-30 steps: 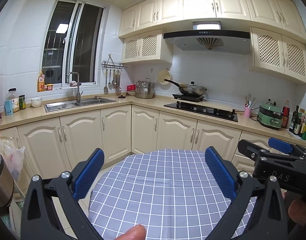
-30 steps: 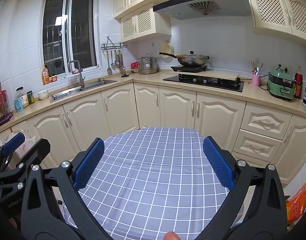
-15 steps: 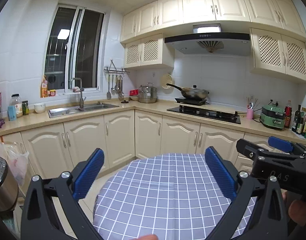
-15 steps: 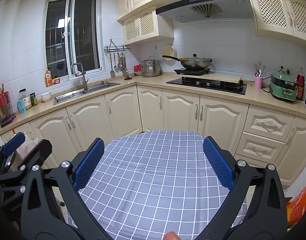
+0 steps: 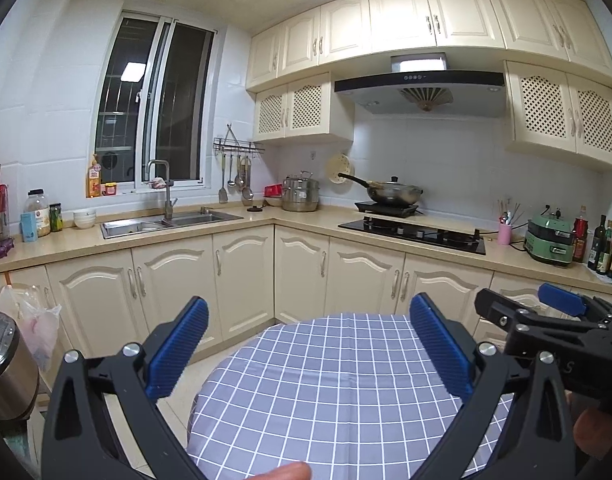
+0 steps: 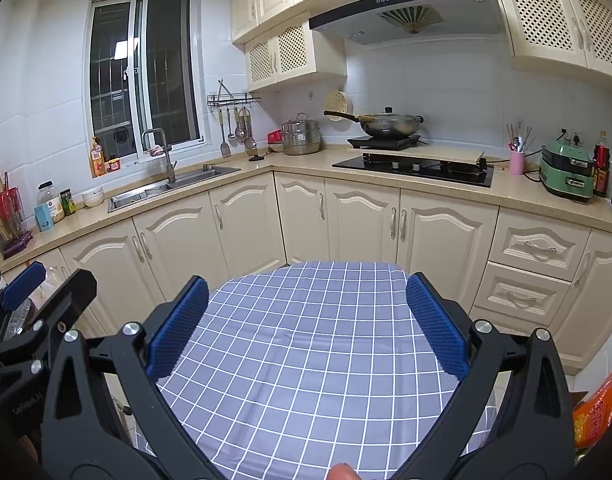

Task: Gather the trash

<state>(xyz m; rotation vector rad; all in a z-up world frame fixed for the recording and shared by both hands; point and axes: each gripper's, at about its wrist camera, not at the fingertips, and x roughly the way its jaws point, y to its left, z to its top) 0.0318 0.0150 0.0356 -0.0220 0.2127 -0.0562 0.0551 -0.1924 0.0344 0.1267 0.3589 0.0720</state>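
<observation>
My left gripper (image 5: 308,330) is open and empty, held above a round table with a blue checked cloth (image 5: 338,384). My right gripper (image 6: 306,308) is open and empty above the same table (image 6: 306,344). The right gripper also shows at the right edge of the left wrist view (image 5: 554,320), and the left gripper at the left edge of the right wrist view (image 6: 29,300). No trash shows on the visible cloth. A plastic bag (image 5: 29,320) hangs on a cabinet at the left. An orange packet (image 6: 598,404) lies low at the right.
Cream kitchen cabinets (image 5: 241,280) run along the far wall with a sink (image 5: 165,222), a hob (image 5: 418,234) and a wok (image 5: 390,192). A steel appliance (image 5: 5,376) stands at the left. Bottles (image 5: 606,244) and a green cooker (image 5: 550,236) are at the right.
Both grippers have tilted up and drawn back, so the table sits lower and smaller in view. Both stay open and empty.
</observation>
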